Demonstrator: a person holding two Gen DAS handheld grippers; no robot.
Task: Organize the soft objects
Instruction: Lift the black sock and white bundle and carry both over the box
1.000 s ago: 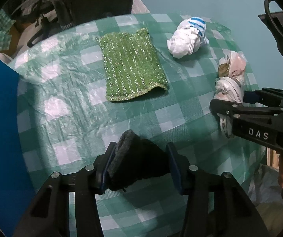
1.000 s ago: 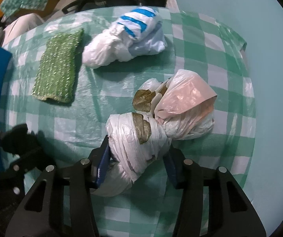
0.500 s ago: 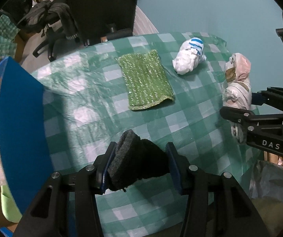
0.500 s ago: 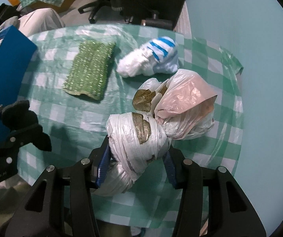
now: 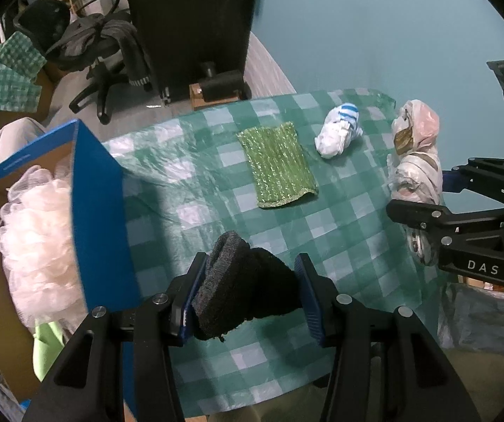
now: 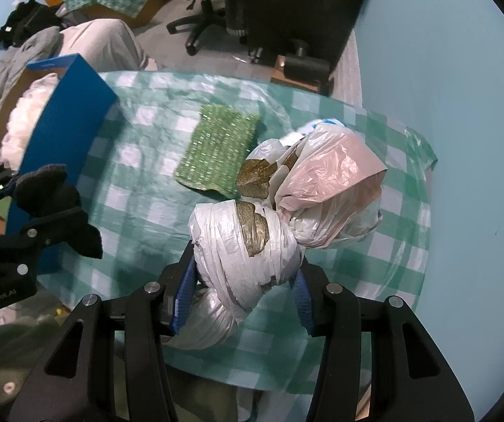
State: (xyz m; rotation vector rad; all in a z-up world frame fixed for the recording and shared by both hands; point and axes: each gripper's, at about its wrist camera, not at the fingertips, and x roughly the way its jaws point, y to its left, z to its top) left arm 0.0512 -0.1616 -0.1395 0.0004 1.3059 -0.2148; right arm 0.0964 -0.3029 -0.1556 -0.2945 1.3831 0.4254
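My left gripper (image 5: 250,292) is shut on a black knitted sock (image 5: 241,288) and holds it well above the checked table (image 5: 350,232). My right gripper (image 6: 245,281) is shut on a taped bundle of white and pink plastic bags (image 6: 287,211), also lifted; it shows in the left wrist view (image 5: 417,161). A green sparkly cloth (image 5: 276,165) lies flat on the table. A white bundle with blue stripes (image 5: 340,130) lies to its right, mostly hidden behind the bag bundle in the right wrist view.
A blue cardboard box (image 5: 94,204) stands at the table's left edge with a white mesh puff (image 5: 37,232) and something pale green inside. An office chair (image 5: 104,49) and a dark cabinet (image 5: 192,24) stand behind the table. A teal wall is at the right.
Both grippers have risen and pulled back from the table with their loads. The blue box and its contents have come into view on the left.
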